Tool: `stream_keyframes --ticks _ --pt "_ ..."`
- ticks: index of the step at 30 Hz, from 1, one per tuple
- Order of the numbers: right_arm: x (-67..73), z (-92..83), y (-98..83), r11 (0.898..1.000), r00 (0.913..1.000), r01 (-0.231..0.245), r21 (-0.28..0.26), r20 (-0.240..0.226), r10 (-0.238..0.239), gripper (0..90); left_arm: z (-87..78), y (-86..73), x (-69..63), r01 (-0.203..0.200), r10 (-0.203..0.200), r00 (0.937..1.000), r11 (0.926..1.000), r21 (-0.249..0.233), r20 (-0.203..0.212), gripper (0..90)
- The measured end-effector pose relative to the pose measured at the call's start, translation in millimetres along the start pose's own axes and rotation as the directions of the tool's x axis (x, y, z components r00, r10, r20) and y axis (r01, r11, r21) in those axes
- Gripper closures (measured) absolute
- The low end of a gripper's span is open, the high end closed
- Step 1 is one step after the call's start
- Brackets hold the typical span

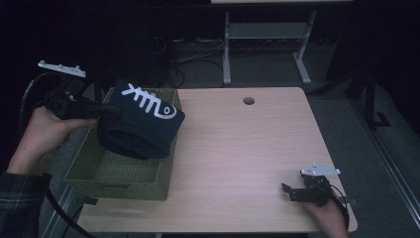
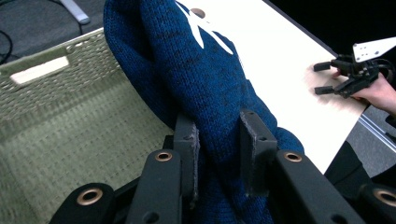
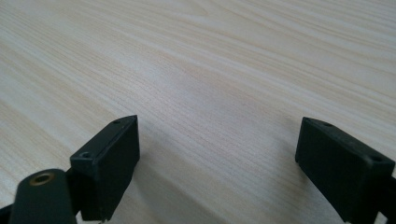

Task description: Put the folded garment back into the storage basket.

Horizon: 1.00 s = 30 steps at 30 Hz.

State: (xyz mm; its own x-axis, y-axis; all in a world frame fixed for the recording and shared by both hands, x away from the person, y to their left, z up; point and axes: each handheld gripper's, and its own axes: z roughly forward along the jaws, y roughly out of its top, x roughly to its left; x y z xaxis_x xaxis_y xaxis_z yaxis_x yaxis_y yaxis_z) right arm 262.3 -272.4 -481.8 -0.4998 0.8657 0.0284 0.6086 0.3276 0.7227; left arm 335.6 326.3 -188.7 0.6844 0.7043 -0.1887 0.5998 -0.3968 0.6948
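Observation:
A folded dark blue knit garment (image 1: 141, 124) with a white fishbone design hangs over the green woven basket (image 1: 99, 171) at the table's left edge. My left gripper (image 1: 106, 111) is shut on its left end, and in the left gripper view the blue knit (image 2: 205, 88) is pinched between both pads (image 2: 254, 140). The garment's lower fold reaches down over the basket's right wall. My right gripper (image 1: 289, 192) rests low at the table's near right corner, jaws wide apart over bare wood (image 3: 210, 93) with nothing between them. It also appears far off in the left gripper view, right gripper (image 2: 324, 78).
The light wood table (image 1: 247, 148) has a round cable hole (image 1: 248, 100) near its far edge. The basket's inside (image 2: 70, 140) holds nothing I can see. A white desk frame (image 1: 262, 44) and cables stand on the dark floor beyond.

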Motion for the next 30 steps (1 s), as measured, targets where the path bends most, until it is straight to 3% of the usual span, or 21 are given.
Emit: stream_keyframes --ticks 14,30 --pt "0.0 0.0 0.0 1.0 1.0 -0.003 0.001 0.001 0.003 13.4 -4.6 -24.1 24.8 0.074 -0.074 0.9966 0.9971 0.015 -0.038 71.5" --pt "-0.1 0.0 0.0 1.0 1.0 -0.004 0.002 0.002 0.004 13.4 14.9 -57.9 50.4 0.173 -0.173 0.9847 0.9845 0.027 -0.022 71.5"
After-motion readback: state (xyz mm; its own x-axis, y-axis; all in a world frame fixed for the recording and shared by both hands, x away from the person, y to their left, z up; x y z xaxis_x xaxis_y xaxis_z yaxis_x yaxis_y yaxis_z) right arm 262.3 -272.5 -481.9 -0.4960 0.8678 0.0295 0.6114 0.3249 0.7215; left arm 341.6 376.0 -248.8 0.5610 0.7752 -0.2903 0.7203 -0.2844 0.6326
